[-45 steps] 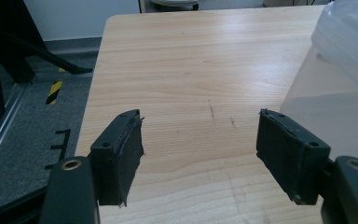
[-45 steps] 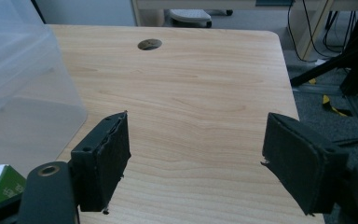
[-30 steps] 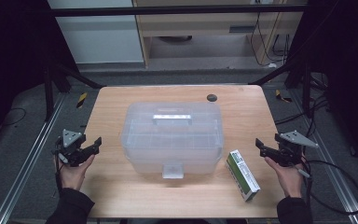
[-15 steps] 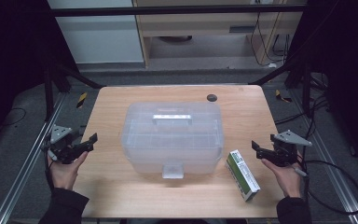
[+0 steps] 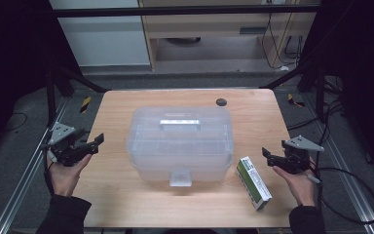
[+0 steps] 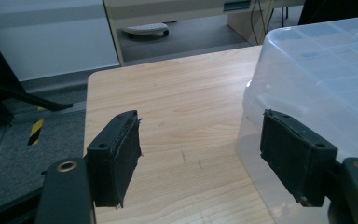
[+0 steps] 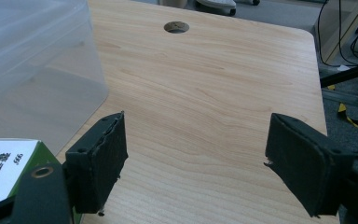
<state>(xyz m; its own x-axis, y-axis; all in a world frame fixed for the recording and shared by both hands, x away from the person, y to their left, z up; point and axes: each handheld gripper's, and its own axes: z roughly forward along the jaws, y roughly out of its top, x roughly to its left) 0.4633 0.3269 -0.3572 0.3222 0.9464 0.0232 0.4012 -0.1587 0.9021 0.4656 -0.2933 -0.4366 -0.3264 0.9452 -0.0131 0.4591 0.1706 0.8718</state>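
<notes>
Room: dim lab space, dark frame rails either side, grey floor, pale cabinets at the back, cables trailing off to the right.
Surface: light wooden table (image 5: 126,204) with a round cable hole (image 5: 221,102) near the far edge.
Main thing: big clear plastic storage box (image 5: 180,141), lid on, handle (image 5: 179,123) flat on top, front latch (image 5: 180,177) facing the person. It sits dead centre on the table, so both hands can get at it, I'd guess.
Other thing: small green and white carton (image 5: 253,182) lying flat just right of the box's front corner, close to it but apart from it as far as I can see. Looks parked there ready to go in once the lid's up.
Left gripper (image 5: 99,140): held up off the left table edge, pointing at the box's left side. Jaws have just been opening and now stand wide with nothing between them; the left gripper view has bare wood in the gap and the box wall just behind the right-hand pad.
Right gripper (image 5: 266,153): low at the right edge, just beside the carton, jaws spread wide too and holding nothing. In the right gripper view the carton's end peeks in by the left-hand pad.
My read: both tongs are pre-opened, so it looks like a start position; nothing is gripped yet.
</notes>
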